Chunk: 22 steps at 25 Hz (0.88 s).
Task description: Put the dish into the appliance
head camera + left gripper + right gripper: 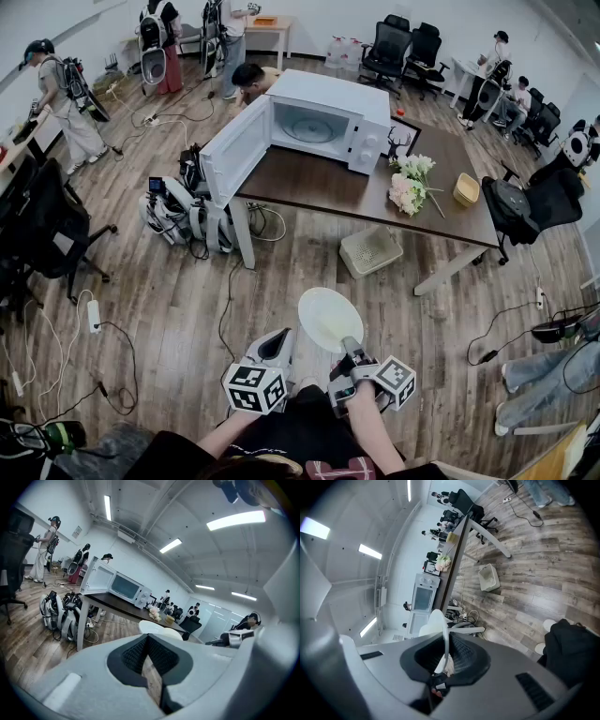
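Round white plate [330, 319] aloft; microwave [319, 122] open

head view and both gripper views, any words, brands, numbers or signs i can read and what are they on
No text can be read in any view.
microwave: any print by its knobs is too small to read.
wall sign: too small to read.
marker cubes: black and white square patterns only, no letters.
plate: plain white, no print.
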Available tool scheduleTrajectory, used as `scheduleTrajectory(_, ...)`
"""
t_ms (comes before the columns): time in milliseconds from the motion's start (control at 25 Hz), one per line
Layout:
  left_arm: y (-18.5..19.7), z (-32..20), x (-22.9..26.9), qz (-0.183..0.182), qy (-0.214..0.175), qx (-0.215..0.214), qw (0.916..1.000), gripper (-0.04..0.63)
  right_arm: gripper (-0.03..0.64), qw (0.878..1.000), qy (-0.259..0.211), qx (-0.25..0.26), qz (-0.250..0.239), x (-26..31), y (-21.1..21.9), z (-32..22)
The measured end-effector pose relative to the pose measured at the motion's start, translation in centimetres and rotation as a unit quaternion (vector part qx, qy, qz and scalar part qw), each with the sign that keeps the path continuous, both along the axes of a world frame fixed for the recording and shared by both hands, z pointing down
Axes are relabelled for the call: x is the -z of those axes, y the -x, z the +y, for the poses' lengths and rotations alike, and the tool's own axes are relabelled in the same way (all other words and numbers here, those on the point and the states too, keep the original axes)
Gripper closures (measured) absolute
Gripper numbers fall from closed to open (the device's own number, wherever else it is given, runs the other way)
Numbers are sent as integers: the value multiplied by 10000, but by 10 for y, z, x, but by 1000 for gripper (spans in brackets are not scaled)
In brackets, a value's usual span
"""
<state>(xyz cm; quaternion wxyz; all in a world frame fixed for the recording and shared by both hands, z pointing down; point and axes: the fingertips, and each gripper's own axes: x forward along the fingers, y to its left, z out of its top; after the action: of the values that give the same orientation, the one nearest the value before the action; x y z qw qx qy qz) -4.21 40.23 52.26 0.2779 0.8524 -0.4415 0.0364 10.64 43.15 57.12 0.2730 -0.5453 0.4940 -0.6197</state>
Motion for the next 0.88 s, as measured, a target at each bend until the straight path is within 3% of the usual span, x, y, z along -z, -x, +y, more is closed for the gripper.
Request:
scheduleTrajectory(280,2,-4,3,-29,-92,-66,9999,586,581,9999,-116,78,83,7,9,-10)
scheduleTrajectory(520,5,-12,2,-23,-80,-84,9999,586,577,9997,-179,14,-157,7,14,-21)
scheduleTrajectory(880,-3,-52,-4,-156,-117,135,9997,586,577,9995,-222,220,23,7,0,-66)
